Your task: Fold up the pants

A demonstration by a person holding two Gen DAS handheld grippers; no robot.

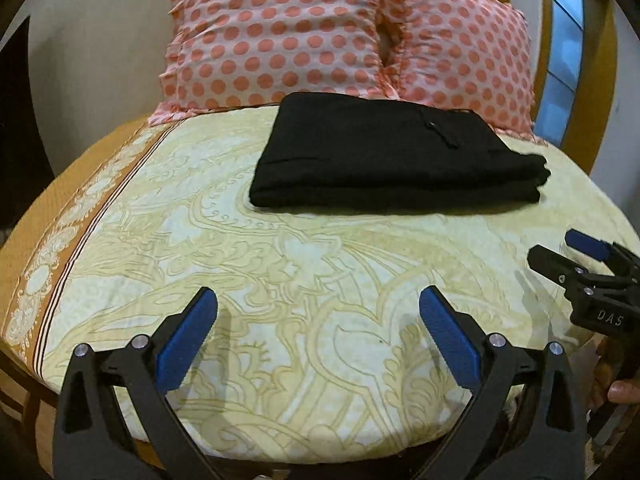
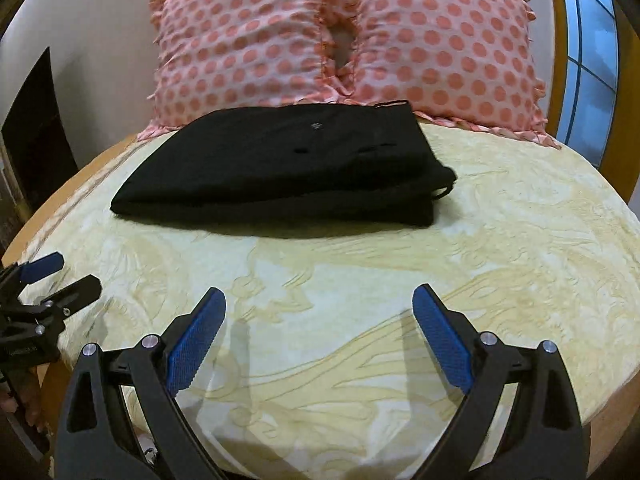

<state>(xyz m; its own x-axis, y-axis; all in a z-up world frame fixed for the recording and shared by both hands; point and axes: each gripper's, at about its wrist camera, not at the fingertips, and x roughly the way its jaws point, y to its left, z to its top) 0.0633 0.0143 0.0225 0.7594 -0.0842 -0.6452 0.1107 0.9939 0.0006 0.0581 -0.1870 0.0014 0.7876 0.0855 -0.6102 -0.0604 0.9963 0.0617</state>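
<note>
Black pants lie folded in a compact rectangle on the cream patterned bedsheet, just in front of the pillows; they also show in the right wrist view. My left gripper is open and empty, held above the sheet well short of the pants. My right gripper is open and empty too, also short of the pants. The right gripper shows at the right edge of the left wrist view. The left gripper shows at the left edge of the right wrist view.
Two pink polka-dot pillows stand against the wall behind the pants. A brown patterned border runs along the sheet's left edge. A window is at the far right, and a dark opening at the left.
</note>
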